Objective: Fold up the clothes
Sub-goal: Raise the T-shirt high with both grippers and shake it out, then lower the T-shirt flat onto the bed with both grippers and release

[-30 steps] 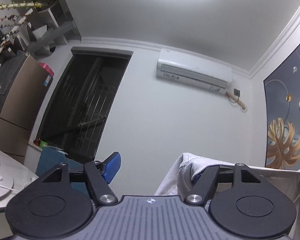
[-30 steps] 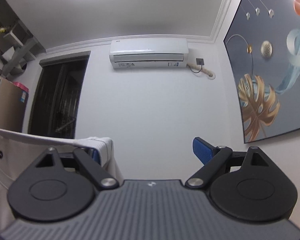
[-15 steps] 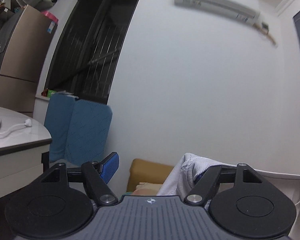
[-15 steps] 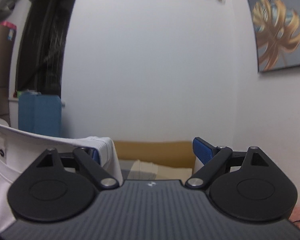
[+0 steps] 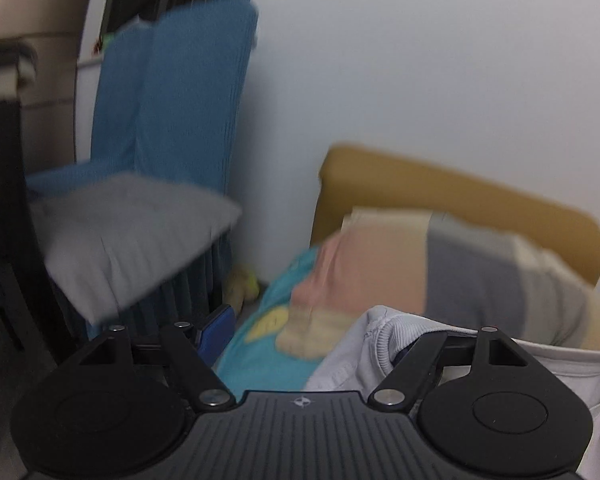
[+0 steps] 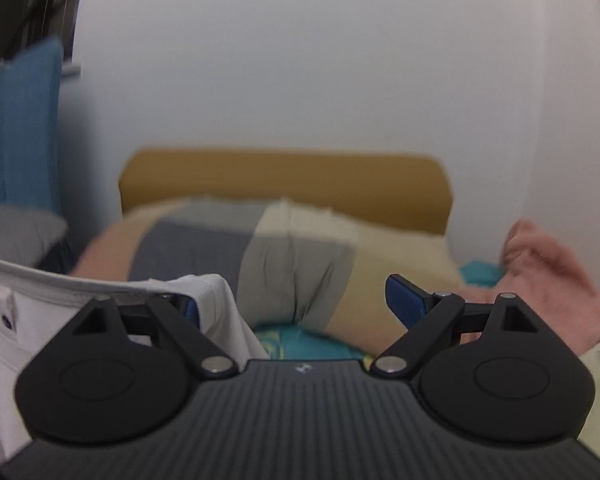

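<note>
A white garment (image 5: 360,364) hangs stretched between my two grippers. In the left wrist view its ribbed edge is draped over my right finger, and the blue left finger (image 5: 216,330) stands bare and wide apart. My left gripper (image 5: 304,344) is open. In the right wrist view the white garment (image 6: 216,300) with its collar band and a button hangs over the left finger, and the blue right finger (image 6: 404,300) is bare. My right gripper (image 6: 296,304) is open.
A bed lies ahead with a mustard headboard (image 6: 284,180), a patchwork blanket (image 6: 296,272) in grey, beige and peach, a teal sheet (image 5: 268,344) and a pink cloth (image 6: 548,276). At the left are a grey pillow (image 5: 132,236) and blue cushions (image 5: 188,92) against the wall.
Both grippers have tilted down, from the ceiling and air conditioner to the bed. The white garment stays hooked on the same fingers. The jaws have not changed width.
</note>
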`<state>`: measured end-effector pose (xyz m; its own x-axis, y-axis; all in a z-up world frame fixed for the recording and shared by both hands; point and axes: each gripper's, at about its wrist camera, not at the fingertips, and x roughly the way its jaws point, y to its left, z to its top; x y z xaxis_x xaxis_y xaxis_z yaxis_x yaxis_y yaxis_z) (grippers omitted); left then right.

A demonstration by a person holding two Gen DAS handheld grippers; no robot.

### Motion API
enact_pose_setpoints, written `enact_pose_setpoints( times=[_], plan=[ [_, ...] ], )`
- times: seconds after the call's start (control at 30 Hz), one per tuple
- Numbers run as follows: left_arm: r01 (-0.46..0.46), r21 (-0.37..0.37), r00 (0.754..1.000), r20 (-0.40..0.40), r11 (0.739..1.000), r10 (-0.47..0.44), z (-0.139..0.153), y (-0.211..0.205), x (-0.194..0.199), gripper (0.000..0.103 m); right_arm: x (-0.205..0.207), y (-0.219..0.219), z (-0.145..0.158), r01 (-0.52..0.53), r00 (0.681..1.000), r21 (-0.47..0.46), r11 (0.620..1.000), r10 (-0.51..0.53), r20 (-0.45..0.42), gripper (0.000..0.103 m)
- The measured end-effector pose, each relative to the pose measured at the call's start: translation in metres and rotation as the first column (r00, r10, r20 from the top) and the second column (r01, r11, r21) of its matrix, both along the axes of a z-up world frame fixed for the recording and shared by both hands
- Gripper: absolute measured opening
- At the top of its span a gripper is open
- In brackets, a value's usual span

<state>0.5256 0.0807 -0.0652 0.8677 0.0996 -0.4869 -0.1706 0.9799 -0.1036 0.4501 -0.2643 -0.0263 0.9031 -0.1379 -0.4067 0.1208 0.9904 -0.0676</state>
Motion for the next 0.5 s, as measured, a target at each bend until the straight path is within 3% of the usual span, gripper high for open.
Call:
enact_pose_setpoints(
  times=[0.1, 0.23, 0.3, 0.37, 0.4, 0.5],
  plan=[
    [0.023, 0.025, 0.996, -0.090, 0.999, -0.021, -0.043, 0.002, 0.035, 0.077, 0.036, 0.004, -0.055, -0.041, 0.993, 0.007, 0.999, 0.041, -0.107, 0.089],
    [0.106, 0.048, 0.967, -0.238, 0.993, -0.091, -0.064, -0.002, 0.056, 0.082, 0.070, 0.014, -0.095, -0.117, 0.957, 0.023, 0.993, 0.119, -0.266, 0.089],
    [0.163, 0.059, 0.931, -0.339, 0.985, -0.134, -0.069, -0.008, 0.071, 0.092, 0.083, 0.016, -0.103, -0.171, 0.919, 0.065, 0.983, 0.183, -0.350, 0.089],
    [0.253, 0.026, 0.863, -0.457, 0.967, -0.213, -0.076, -0.014, 0.081, 0.094, 0.092, 0.019, -0.109, -0.218, 0.871, 0.137, 0.966, 0.256, -0.419, 0.089],
    [0.261, 0.047, 0.856, -0.474, 0.964, -0.208, -0.075, -0.016, 0.082, 0.093, 0.092, 0.020, -0.109, -0.227, 0.858, 0.157, 0.961, 0.274, -0.435, 0.089],
    [0.282, 0.056, 0.873, -0.428, 0.958, -0.232, -0.060, -0.016, 0.076, 0.100, 0.090, 0.022, -0.105, -0.249, 0.830, 0.202, 0.947, 0.316, -0.460, 0.089]
  ],
)
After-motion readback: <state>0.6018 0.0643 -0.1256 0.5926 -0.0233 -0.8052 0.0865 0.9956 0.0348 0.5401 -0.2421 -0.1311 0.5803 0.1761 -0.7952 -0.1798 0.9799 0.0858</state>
